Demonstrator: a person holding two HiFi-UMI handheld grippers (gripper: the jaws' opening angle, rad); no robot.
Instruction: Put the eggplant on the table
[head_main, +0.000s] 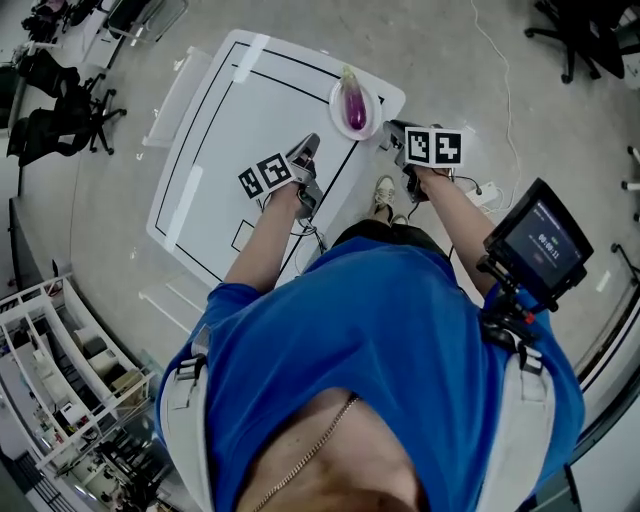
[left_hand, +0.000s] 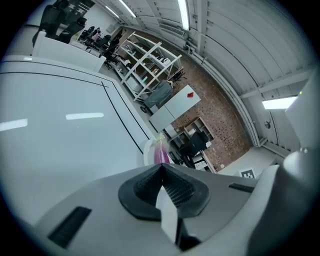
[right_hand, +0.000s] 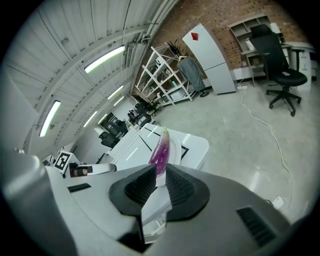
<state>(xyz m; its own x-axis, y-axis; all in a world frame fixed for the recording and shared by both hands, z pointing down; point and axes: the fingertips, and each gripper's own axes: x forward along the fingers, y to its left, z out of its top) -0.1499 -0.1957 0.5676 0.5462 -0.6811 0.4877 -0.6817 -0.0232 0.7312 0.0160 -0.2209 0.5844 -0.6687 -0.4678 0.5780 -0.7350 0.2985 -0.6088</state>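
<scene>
white table (head_main: 250, 110) marked with black lines; a white plate (head_main: 337, 100) at one corner

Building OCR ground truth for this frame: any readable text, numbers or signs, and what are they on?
"00:00:11", as best I can tell through the blur: on the small screen.
Red sticker on the white cabinet: too small to read.
Square markers: black-and-white patterns, no words.
Nothing else is readable.
</scene>
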